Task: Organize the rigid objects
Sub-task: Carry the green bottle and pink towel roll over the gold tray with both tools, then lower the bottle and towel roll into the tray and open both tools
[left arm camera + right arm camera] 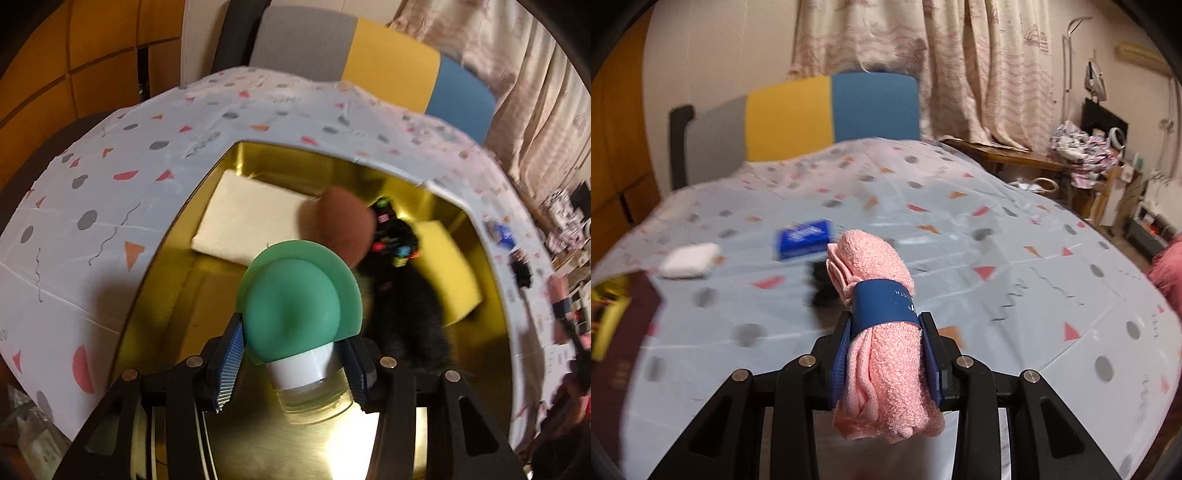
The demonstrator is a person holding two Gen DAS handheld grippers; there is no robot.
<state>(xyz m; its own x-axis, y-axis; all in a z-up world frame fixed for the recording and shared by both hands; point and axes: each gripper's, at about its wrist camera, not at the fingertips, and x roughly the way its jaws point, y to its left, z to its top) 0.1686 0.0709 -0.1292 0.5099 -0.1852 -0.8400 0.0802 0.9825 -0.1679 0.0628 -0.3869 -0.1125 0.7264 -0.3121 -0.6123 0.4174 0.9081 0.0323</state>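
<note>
My left gripper is shut on a small bottle with a green silicone body, white collar and clear cap. It hangs above a gold-lined box. Inside the box lie a white pad, a brown egg-shaped sponge, a black fuzzy item with coloured beads and a yellow sponge. My right gripper is shut on a rolled pink towel with a blue paper band, held over the patterned tablecloth. A blue packet and a white pad lie beyond it.
A black object sits partly hidden behind the towel. The box's dark outer wall shows at the left edge of the right wrist view. A chair with grey, yellow and blue back panels stands at the table's far side. Small items lie right of the box.
</note>
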